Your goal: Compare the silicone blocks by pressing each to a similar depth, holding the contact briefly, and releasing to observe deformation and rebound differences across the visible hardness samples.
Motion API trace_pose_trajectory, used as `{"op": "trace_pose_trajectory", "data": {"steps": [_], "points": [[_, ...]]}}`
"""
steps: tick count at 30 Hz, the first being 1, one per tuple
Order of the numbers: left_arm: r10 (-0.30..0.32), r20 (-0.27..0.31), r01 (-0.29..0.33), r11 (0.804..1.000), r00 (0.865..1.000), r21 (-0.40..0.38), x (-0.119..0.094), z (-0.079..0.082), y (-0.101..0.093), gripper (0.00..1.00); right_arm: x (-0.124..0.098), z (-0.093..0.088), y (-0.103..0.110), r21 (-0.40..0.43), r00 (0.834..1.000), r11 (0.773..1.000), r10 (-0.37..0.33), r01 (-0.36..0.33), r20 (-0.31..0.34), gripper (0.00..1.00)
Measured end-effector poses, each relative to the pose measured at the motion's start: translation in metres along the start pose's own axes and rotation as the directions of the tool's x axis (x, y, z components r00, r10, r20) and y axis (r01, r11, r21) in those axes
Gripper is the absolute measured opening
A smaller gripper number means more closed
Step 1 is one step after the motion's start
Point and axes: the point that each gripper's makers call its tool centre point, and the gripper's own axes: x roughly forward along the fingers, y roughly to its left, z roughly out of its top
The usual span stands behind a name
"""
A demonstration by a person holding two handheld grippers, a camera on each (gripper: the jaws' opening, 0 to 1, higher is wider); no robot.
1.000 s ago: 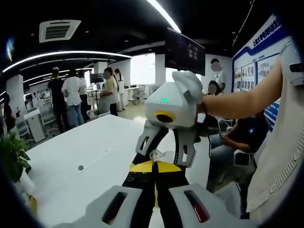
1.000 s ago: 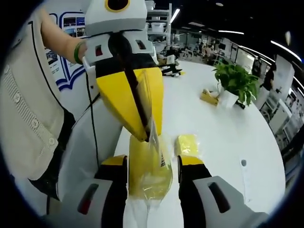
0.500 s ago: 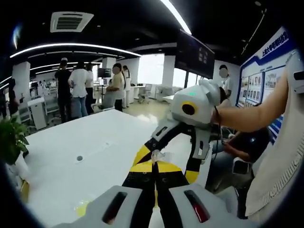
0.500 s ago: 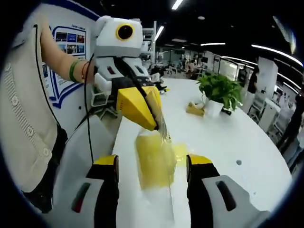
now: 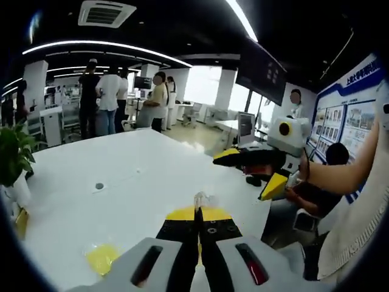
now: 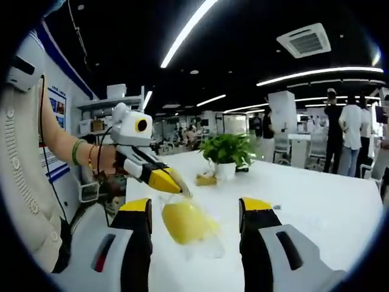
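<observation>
Left gripper view shows a large white table (image 5: 121, 182) that fills the lower half of the scene, and several people (image 5: 109, 100) stand at its far end. On the left edge stands a green plant (image 5: 13, 155) in a white pot; in the right gripper view the plant (image 6: 226, 149) sits on the table further away, with a small yellow object (image 6: 205, 179) just beside its pot.

The left gripper (image 5: 198, 210) has its yellow-tipped jaws clenched together, and they pinch the top of a clear plastic bag (image 5: 203, 199). In the right gripper view this left gripper (image 6: 176, 182) comes in from the left, held by a hand with bracelets on the wrist, and the bag (image 6: 209, 240) hangs down from its tip. Inside the bag is a yellow silicone block (image 6: 185, 222), lifted above the table and hanging between the two jaws of the right gripper (image 6: 196, 210).

The right gripper stands released, with a wide gap between its jaws and not touching the bag. In the left gripper view the right gripper (image 5: 252, 170) is well apart to the right, jaws spread.

A second yellow block (image 5: 102, 258) lies flat on the table at the lower left, near the left gripper.
</observation>
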Motion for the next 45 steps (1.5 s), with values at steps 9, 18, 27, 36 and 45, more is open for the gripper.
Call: {"op": "trace_pose_trajectory", "data": {"steps": [9, 18, 27, 36, 45], "points": [[0.007, -0.029, -0.008, 0.999, 1.0, -0.035, 0.031, -0.018, 0.013, 0.0, -0.031, -0.012, 0.002, 0.038, 0.994, 0.994, -0.108, 0.107, 0.023, 0.54], [0.012, -0.067, -0.019, 0.995, 0.998, -0.093, 0.069, -0.039, 0.029, 0.0, -0.049, -0.024, -0.011, 0.082, 0.979, 0.976, -0.204, 0.201, 0.03, 0.53], [-0.026, -0.091, 0.009, 0.983, 0.995, -0.184, 0.109, -0.059, 0.039, 0.0, -0.059, -0.043, -0.028, 0.125, 0.969, 0.961, -0.248, 0.247, -0.009, 0.52], [-0.023, -0.095, -0.01, 0.943, 0.995, -0.332, 0.138, -0.079, 0.06, 0.0, -0.059, -0.047, -0.033, 0.154, 0.965, 0.953, -0.261, 0.259, -0.011, 0.52], [0.061, -0.07, -0.088, 0.869, 0.996, -0.487, 0.154, -0.095, 0.106, 0.0, -0.065, -0.066, -0.043, 0.189, 0.956, 0.937, -0.288, 0.293, -0.056, 0.49]]}}
